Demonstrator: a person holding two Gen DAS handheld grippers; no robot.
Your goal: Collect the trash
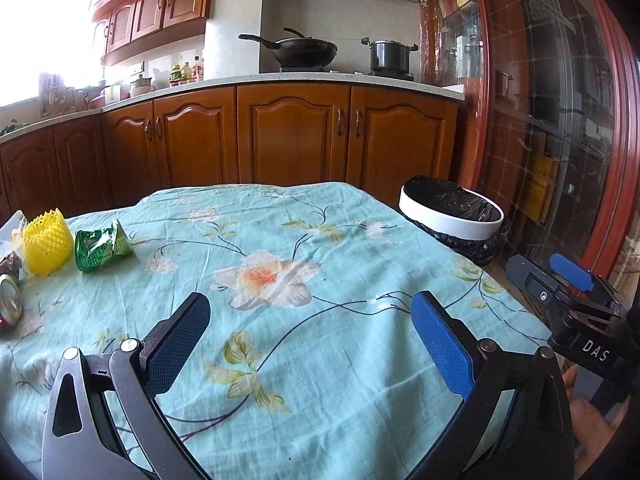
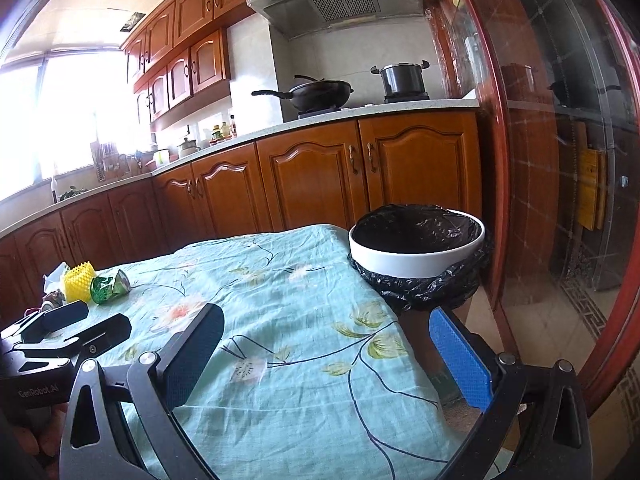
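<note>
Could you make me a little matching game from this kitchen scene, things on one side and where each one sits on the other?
Things:
1. foam net
2. wok
3. bin
4. crushed can

Places:
A. on the stove
B. past the table's far right corner
C. at the table's left edge, nearest the camera
D. on the table, beside the green wrapper

Pairs: 1-D, 2-A, 3-B, 4-C

Broad middle of the tablecloth [image 1: 304,240] is lying unobstructed — trash [image 1: 72,246] is crowding only its far-left corner, the bin [image 2: 416,252] is standing open-topped beside the far-right edge.
</note>
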